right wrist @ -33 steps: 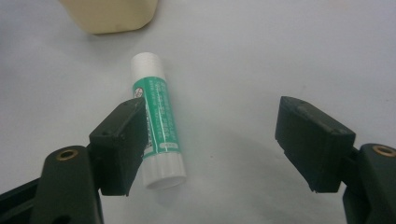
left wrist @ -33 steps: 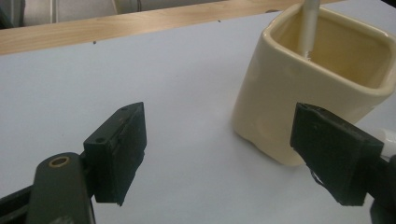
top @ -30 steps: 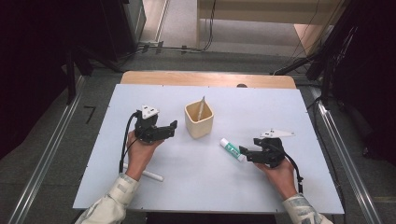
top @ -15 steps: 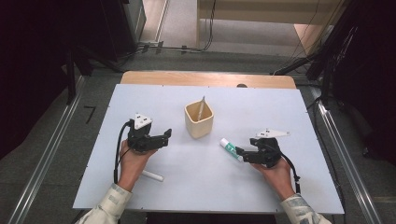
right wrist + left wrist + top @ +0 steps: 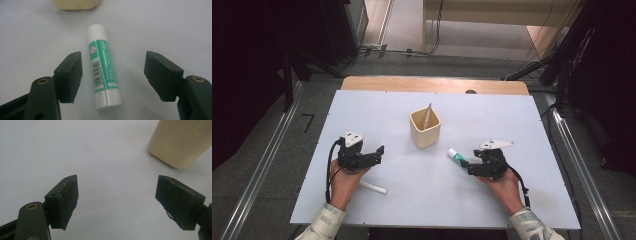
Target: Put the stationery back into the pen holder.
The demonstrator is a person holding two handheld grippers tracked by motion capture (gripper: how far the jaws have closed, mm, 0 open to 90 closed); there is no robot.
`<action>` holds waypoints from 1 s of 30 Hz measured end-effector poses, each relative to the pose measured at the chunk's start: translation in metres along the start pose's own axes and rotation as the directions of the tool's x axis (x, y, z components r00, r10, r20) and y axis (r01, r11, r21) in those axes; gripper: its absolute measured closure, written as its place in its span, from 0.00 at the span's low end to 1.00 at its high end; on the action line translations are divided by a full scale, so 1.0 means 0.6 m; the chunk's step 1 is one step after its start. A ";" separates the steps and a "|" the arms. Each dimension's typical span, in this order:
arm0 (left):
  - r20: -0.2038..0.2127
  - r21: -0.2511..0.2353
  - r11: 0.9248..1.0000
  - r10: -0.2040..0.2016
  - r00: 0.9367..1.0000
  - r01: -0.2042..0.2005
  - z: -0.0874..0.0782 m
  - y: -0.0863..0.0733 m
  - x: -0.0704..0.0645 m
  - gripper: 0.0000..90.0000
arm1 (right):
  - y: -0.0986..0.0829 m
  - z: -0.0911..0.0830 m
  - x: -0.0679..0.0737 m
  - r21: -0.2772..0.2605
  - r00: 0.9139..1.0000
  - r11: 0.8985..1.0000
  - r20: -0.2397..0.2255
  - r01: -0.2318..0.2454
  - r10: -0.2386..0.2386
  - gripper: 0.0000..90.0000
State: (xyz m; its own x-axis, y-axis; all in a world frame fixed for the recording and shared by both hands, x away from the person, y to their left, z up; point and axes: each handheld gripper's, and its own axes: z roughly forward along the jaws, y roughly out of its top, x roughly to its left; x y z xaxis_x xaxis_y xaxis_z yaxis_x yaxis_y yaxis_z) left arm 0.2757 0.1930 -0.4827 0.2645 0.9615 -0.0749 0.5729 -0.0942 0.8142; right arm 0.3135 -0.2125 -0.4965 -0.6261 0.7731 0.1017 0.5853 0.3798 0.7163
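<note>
Glue stick (image 5: 103,67): lies flat on the worktop (image 5: 512,120), just beside the cream cup (image 5: 425,129).
Right gripper (image 5: 113,77): jaws apart, straddling it (not yet clamped).
Left gripper (image 5: 117,205): jaws apart, empty.
Progress: early; grasp and lift remain.

Right gripper view: cream cup (image 5: 76,4) ahead of the jaws is cut off by the top edge, only its base showing. Print on the glue stick (image 5: 102,66) between the jaws is too small to read.

Left gripper view: cup (image 5: 183,141) ahead and right of the jaws is blurred, its rim cut off.

High view: white stick (image 5: 373,188) beside the left hand (image 5: 344,182) is partly hidden under it.
</note>
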 end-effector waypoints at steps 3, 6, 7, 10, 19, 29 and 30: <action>-0.005 0.001 1.000 -0.011 1.000 0.011 0.000 -0.004 0.004 0.21 | 0.001 0.003 0.004 0.007 1.000 1.000 -0.004 0.012 -0.012 0.35; -0.007 -0.008 1.000 -0.020 1.000 0.020 -0.001 -0.004 0.005 0.21 | 0.002 0.006 0.007 0.010 1.000 1.000 -0.005 0.024 -0.024 0.37; -0.006 -0.007 1.000 -0.018 1.000 0.018 -0.001 -0.004 0.005 0.21 | 0.002 0.007 0.008 0.010 0.999 0.999 -0.010 0.030 -0.030 0.38; -0.006 -0.006 1.000 -0.014 1.000 0.014 0.000 -0.004 0.005 0.21 | 0.003 0.011 0.010 0.014 0.999 0.999 -0.011 0.041 -0.040 0.38; -0.005 -0.007 1.000 -0.017 1.000 0.017 0.001 -0.005 0.006 0.21 | 0.005 0.023 0.013 0.040 0.999 0.998 0.002 0.051 -0.051 0.34; -0.003 -0.001 1.000 -0.016 1.000 0.016 0.002 -0.006 0.006 0.21 | 0.004 0.041 0.021 0.072 0.995 0.993 0.025 0.091 -0.093 0.35; -0.002 0.000 1.000 -0.016 1.000 0.016 0.002 -0.006 0.006 0.21 | 0.004 0.042 0.022 0.073 0.995 0.993 0.026 0.094 -0.096 0.35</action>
State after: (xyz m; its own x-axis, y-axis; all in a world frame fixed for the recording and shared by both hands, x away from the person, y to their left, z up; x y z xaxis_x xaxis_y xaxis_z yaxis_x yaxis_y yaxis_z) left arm 0.2755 0.1966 -0.4869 0.2534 0.9635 -0.0868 0.5772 -0.0785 0.8128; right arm 0.3195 -0.1885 -0.5106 -0.6657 0.7461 0.0146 0.5601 0.4865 0.6705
